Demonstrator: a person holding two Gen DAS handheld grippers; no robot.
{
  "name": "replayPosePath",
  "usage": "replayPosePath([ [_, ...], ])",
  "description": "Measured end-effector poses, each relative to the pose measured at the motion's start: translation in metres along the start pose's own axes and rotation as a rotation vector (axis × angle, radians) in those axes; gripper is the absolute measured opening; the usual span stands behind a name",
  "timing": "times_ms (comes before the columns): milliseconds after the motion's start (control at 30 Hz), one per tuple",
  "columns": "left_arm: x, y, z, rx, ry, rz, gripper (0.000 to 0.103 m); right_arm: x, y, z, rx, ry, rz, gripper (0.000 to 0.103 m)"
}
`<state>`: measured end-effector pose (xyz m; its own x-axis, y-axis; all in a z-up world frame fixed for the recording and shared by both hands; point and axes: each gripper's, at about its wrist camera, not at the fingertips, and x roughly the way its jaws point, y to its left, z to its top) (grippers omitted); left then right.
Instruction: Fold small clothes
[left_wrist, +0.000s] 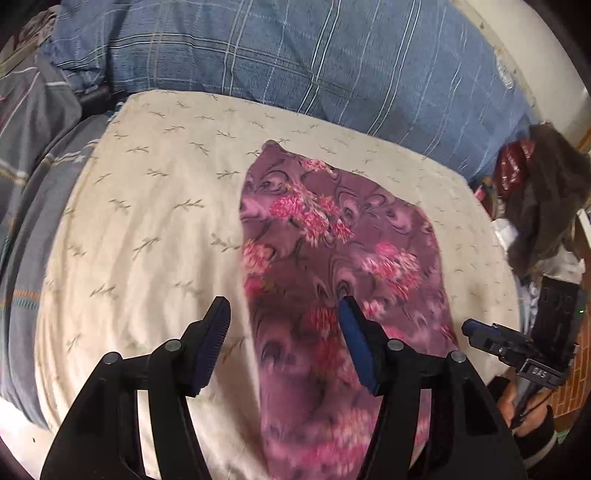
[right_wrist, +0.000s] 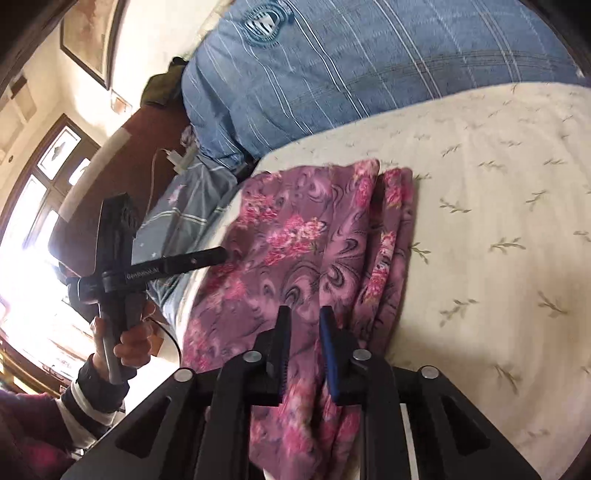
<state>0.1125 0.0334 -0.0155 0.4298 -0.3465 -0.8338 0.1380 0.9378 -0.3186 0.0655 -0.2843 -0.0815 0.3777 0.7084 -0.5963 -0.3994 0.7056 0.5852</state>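
A purple garment with pink flowers (left_wrist: 332, 258) lies folded lengthwise on a cream bedsheet (left_wrist: 147, 206). My left gripper (left_wrist: 282, 306) is open above the garment's left edge, one finger over the sheet, one over the cloth. In the right wrist view the garment (right_wrist: 303, 243) has a folded layer along its right side. My right gripper (right_wrist: 304, 314) hovers over its near end, jaws a small gap apart with nothing between them. The left gripper (right_wrist: 218, 254) shows at the garment's left edge; the right gripper (left_wrist: 471, 328) shows at the cloth's right edge.
A blue plaid quilt (left_wrist: 295, 55) is heaped behind the sheet. A grey striped cover (left_wrist: 29, 177) lies at the left. Dark clothes and clutter (left_wrist: 546, 206) sit off the bed's right side. A cable and plug (right_wrist: 177, 158) lie near the quilt.
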Motion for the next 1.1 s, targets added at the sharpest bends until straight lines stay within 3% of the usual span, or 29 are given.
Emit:
replayPosePath([
  [33, -0.006, 0.003, -0.008, -0.003, 0.004, -0.006, 0.064, -0.003, 0.003, -0.010, -0.005, 0.012, -0.012, 0.032],
  [133, -0.007, 0.012, -0.040, -0.044, 0.043, -0.058, 0.064, 0.008, 0.004, -0.040, -0.004, 0.068, -0.065, 0.033],
  [167, -0.002, 0.014, -0.048, -0.056, 0.063, -0.048, 0.064, 0.014, 0.006, -0.049, -0.031, 0.065, -0.130, 0.027],
  [200, 0.002, 0.014, -0.056, -0.067, 0.078, -0.039, 0.064, 0.014, 0.007, -0.050, -0.049, 0.042, -0.144, 0.025],
  [233, 0.002, 0.014, -0.063, -0.088, 0.081, -0.043, 0.064, 0.009, 0.010, -0.051, -0.054, 0.006, -0.150, 0.013],
  [267, 0.000, 0.015, -0.065, -0.095, 0.077, -0.054, 0.064, 0.000, 0.014, -0.049, -0.046, -0.024, -0.139, 0.007],
  [333, -0.010, 0.011, -0.072, -0.083, 0.047, -0.050, 0.064, -0.015, 0.024, -0.046, -0.079, -0.076, -0.174, 0.000],
  [433, 0.004, 0.006, -0.081, -0.022, 0.073, 0.038, 0.070, -0.009, 0.005, -0.043, -0.049, -0.025, -0.250, 0.000],
  [500, 0.005, 0.005, -0.082, -0.026, 0.101, 0.023, 0.069, -0.002, -0.008, -0.044, -0.018, 0.028, -0.303, 0.000],
  [567, -0.011, 0.004, -0.081, -0.034, 0.058, -0.025, 0.069, -0.018, -0.007, -0.043, 0.035, -0.025, -0.178, 0.007],
  [633, -0.026, -0.002, -0.079, -0.005, 0.012, -0.057, 0.069, -0.035, 0.005, -0.042, 0.032, -0.081, 0.019, 0.007],
  [667, -0.025, -0.004, -0.080, 0.002, 0.019, -0.072, 0.069, -0.037, 0.012, -0.043, 0.016, -0.076, 0.076, 0.010],
  [733, -0.007, -0.008, -0.085, 0.009, 0.087, -0.070, 0.069, -0.027, 0.021, -0.047, -0.032, -0.032, 0.085, 0.017],
  [800, 0.014, -0.005, -0.095, 0.008, 0.144, -0.028, 0.070, -0.002, 0.013, -0.053, -0.030, 0.047, -0.012, 0.019],
  [833, 0.020, -0.003, -0.097, -0.001, 0.153, -0.025, 0.069, 0.015, 0.003, -0.058, -0.005, 0.120, -0.087, 0.012],
  [867, 0.017, -0.002, -0.096, -0.007, 0.151, -0.039, 0.069, 0.019, -0.004, -0.060, 0.033, 0.143, -0.077, 0.002],
  [967, -0.010, 0.001, -0.079, -0.017, 0.084, -0.135, 0.069, 0.002, -0.004, -0.044, 0.074, 0.094, -0.018, 0.009],
  [1000, -0.018, 0.003, -0.071, -0.023, 0.052, -0.141, 0.069, -0.009, -0.002, -0.032, 0.060, 0.033, -0.006, 0.011],
  [1067, -0.023, 0.008, -0.045, -0.047, 0.010, -0.157, 0.069, -0.022, -0.004, -0.010, 0.068, -0.055, 0.001, 0.042],
  [1100, -0.020, 0.010, -0.033, -0.057, 0.004, -0.152, 0.069, -0.022, -0.009, 0.002, 0.086, -0.091, -0.006, 0.048],
])
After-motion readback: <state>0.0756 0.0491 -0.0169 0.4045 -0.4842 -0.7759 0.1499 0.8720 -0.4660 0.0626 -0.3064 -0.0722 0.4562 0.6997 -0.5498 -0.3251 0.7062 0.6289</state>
